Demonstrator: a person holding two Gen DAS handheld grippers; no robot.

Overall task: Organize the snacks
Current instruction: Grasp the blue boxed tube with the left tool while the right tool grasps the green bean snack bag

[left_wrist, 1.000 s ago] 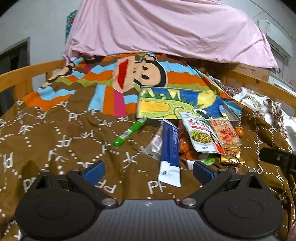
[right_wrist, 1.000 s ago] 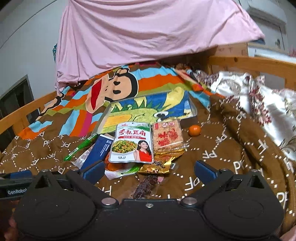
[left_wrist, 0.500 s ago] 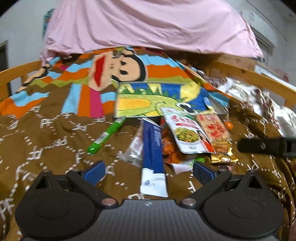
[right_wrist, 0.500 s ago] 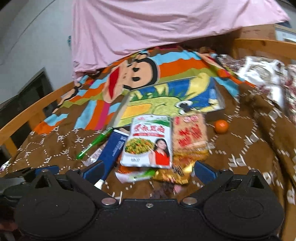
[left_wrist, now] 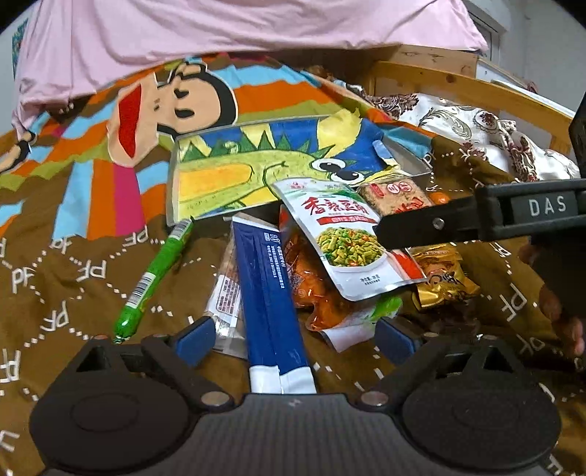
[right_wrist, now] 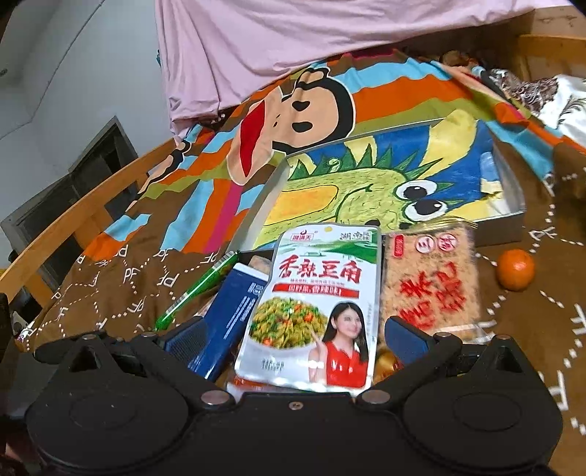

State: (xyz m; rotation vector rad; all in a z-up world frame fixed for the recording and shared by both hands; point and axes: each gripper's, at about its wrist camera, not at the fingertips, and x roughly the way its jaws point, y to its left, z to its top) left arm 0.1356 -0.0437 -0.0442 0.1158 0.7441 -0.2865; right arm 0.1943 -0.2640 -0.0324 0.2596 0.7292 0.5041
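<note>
Left wrist view: the left gripper hangs low over the snack pile with jaws wide; they have just narrowed a little, the blue packet lying between the blue pads untouched. Only this view shows the gold packet, the orange packet under the pile, and the right gripper's black finger crossing from the right above the white pouch. Right wrist view: the right gripper stands wide, the white pouch between its pads, apparently not pressed. Only here is the whole orange fruit visible, apart on the blanket. The tray, lined with a dragon drawing, holds no snack; the red-lettered packet lies just before it. A green stick lies left of the pile. A wooden bed rail borders the patterned blanket; pink cloth hangs behind.
</note>
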